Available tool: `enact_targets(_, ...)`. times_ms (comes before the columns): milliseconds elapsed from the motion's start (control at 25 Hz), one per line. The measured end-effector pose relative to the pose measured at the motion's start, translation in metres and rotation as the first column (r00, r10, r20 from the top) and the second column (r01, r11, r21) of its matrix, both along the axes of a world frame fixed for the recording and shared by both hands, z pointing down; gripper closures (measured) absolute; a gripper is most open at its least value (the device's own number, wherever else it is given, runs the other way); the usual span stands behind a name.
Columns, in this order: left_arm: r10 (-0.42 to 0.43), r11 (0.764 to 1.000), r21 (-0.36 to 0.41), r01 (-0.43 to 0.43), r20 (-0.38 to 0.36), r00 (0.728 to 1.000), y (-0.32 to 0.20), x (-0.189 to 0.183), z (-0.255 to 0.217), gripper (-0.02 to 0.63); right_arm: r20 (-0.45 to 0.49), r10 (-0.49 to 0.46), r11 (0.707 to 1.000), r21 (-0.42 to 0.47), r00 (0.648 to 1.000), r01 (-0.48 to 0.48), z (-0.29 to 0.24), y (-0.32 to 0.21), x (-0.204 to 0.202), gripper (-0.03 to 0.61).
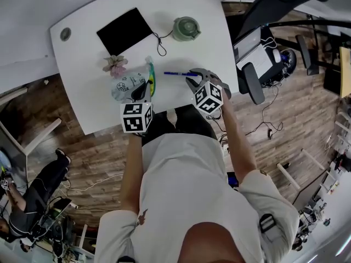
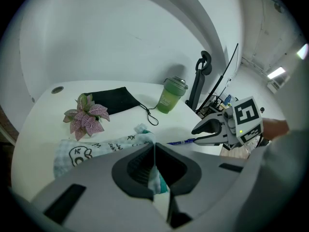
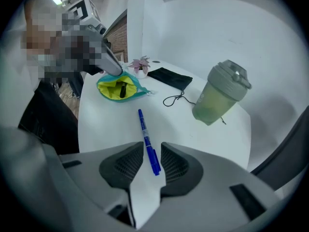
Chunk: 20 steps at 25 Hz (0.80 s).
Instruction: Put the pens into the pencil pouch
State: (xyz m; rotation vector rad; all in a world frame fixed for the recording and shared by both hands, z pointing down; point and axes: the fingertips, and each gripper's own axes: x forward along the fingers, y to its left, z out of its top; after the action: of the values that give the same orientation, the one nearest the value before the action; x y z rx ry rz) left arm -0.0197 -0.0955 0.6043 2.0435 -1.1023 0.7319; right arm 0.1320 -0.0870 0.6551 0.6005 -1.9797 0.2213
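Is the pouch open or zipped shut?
Open: in the right gripper view the pouch shows yellow lining and a dark item inside; the left hand-held gripper pinches its rim.

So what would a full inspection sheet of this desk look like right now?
Surface: white table, standing on a wood floor.
Job's things: pencil pouch held open, a dark item inside; blue pen lying flat on the table beside it.
Clutter: green tumbler, black cloth, small pink plant.
Grippers: left gripper shut on the pouch's edge; right gripper open, jaws apart around the pen's near end.
Cables: cord on the black cloth; loose cables on the floor.
Surroundings: office chair; a seated person at lower left.
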Motion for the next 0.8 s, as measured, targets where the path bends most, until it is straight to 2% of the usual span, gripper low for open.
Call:
enact_targets(440, -0.019, 1.0, -0.013, 0.019, 0.012, 1.0, 0.0, 0.004, 0.003, 0.609, -0.044, -0.039, 0.998, -0.06, 0.998, 0.037, 0.022, 0.005, 0.023, 0.477)
enact_targets(800, -0.026, 1.0, -0.006, 0.026, 0.009, 1.0, 0.001, 0.002, 0.002, 0.609, -0.036, -0.079, 0.99, -0.121, 0.996, 0.074, 0.026, 0.009, 0.021, 0.517)
